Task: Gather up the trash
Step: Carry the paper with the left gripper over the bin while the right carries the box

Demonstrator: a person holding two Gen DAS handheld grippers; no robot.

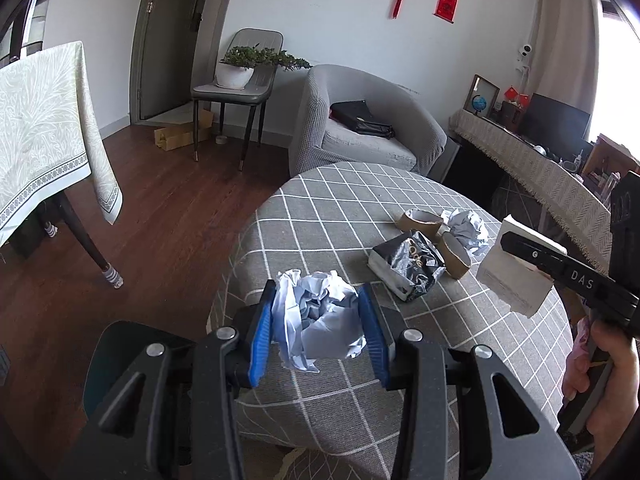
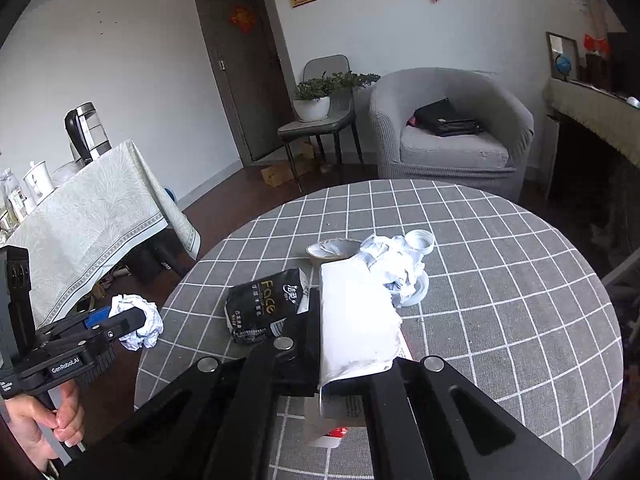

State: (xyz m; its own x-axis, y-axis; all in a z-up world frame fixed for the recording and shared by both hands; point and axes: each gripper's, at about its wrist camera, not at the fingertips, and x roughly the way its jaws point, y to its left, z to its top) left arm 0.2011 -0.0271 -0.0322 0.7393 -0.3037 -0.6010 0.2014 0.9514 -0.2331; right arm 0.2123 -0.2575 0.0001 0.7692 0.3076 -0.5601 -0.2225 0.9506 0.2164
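Observation:
My left gripper [image 1: 318, 295] is shut on a crumpled white-blue paper ball [image 1: 324, 328], pinched between its blue pads above the near left edge of the round checked table [image 1: 320, 208]. The right wrist view shows that same gripper [image 2: 132, 320] and ball [image 2: 146, 328] beyond the table's left rim. My right gripper [image 2: 352, 320] is shut on a flattened white carton [image 2: 360, 344], which hides its right finger. On the table lie a black snack packet [image 2: 264, 308], a second crumpled paper [image 2: 394, 268], a brown paper cup [image 2: 334, 250] and a white lid [image 2: 420, 240].
A grey armchair [image 2: 452, 148] with a black bag stands behind the table. Left of it is a chair with a potted plant [image 2: 316, 100]. A cloth-covered side table [image 2: 92, 216] with a kettle stands at the left. A covered cabinet [image 1: 540, 160] runs along the right.

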